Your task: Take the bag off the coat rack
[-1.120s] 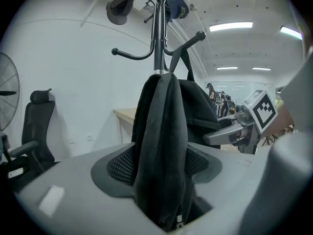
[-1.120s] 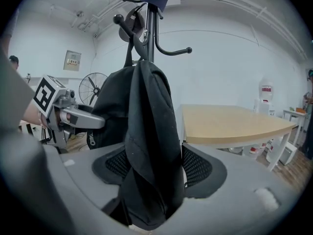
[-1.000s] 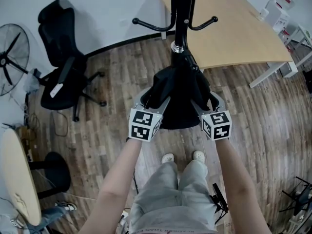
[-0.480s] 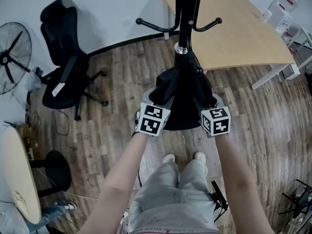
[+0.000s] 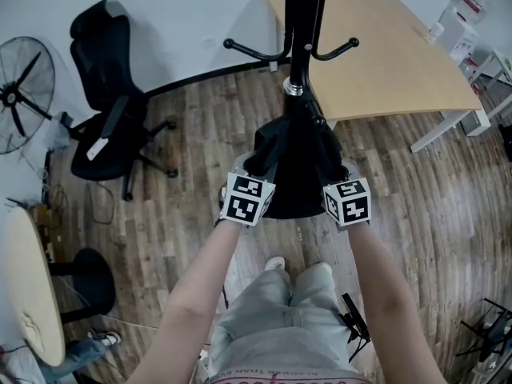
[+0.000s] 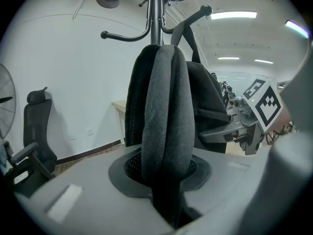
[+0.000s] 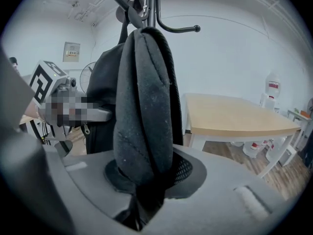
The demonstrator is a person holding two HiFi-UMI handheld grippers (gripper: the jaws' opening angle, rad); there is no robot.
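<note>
We list: black bag (image 5: 293, 184) hanging on coat rack (image 5: 298, 22); left tool (image 5: 258, 169), right tool (image 5: 333, 172) closing, each pinching the bag.

Head camera above, gripper cameras close in.
Head view looks steeply down the coat rack (image 5: 298, 22); both gripper views look up along their jaws, right against the bag (image 6: 164, 106) all three share.

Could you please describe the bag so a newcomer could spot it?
Find the black coat rack by the wooden table. The bag hangs on its pole below the hooks. Black, soft and padded, it hangs, whereas the black chair stands on the floor, left.
</note>
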